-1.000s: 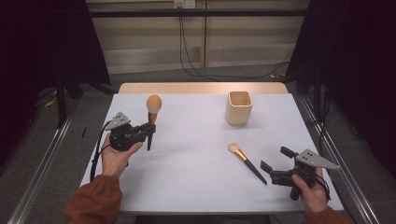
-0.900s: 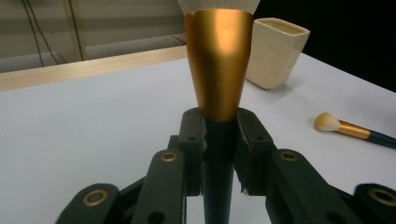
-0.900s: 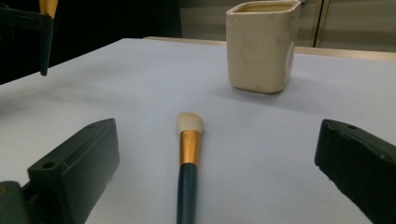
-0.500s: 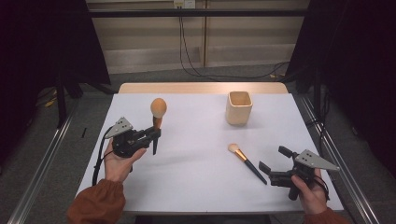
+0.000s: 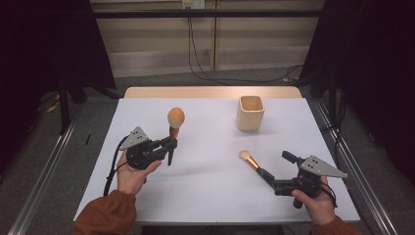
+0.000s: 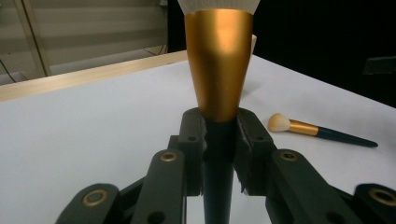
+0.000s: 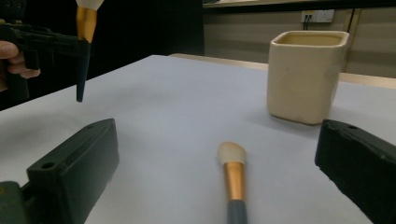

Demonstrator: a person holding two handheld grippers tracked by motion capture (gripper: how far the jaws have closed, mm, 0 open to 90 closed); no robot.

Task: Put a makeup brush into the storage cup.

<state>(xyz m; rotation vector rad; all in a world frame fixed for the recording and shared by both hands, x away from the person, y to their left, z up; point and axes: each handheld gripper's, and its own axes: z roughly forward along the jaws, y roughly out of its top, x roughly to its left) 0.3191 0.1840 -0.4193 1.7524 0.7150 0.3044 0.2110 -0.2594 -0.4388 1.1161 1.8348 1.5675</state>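
Left gripper [image 5: 166, 146]: held at the left of the tabletop; its jaws are closed on the dark handle of the big brush, just below the gold ferrule.
Big brush [image 5: 174, 122]: carried upright and clear of the tabletop, its rounded head uppermost and its handle tip pointing down.
Right gripper [image 5: 274, 182]: held low at the near right; its jaws are spread wide, with nothing pressed between them.
Small brush [image 5: 250, 161]: laid flat on the tabletop, its pale head pointing far-left; its handle end is seen between the open jaws of the right gripper.
Cup [image 5: 250, 113]: stood upright at the far right, well apart from both brushes.
Tabletop [image 5: 205, 196]: covered in white.
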